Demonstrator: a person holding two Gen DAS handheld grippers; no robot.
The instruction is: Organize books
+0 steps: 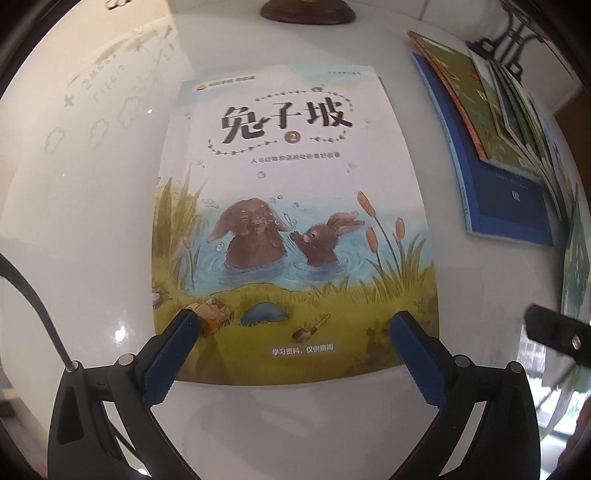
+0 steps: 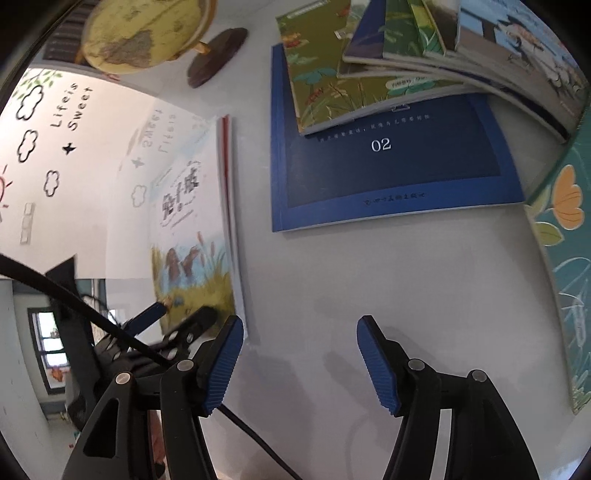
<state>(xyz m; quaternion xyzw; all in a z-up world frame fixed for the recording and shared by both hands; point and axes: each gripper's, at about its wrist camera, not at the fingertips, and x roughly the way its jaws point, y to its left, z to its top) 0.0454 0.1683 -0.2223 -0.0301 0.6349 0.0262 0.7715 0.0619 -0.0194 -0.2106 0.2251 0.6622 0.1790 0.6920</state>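
Rabbit book (image 1: 291, 206) flat on table (image 1: 92, 229), left gripper (image 1: 295, 325) spread wide above its near edge, right gripper (image 2: 299, 332) half-spread, empty; next, probably fetching from the stack (image 2: 388, 74).

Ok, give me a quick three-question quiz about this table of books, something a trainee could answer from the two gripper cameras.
1. True or false: the left gripper is clamped on the rabbit book.
2. Which book lies directly under the leaning pile? A) the blue book marked 02 B) the rabbit book C) the teal flower book
3. Fill in: the round object on a wooden base at the far end of the table is a ____.

Key: 1 false, its jaws stand wide open over the book's lower edge; 2 A; 3 globe.
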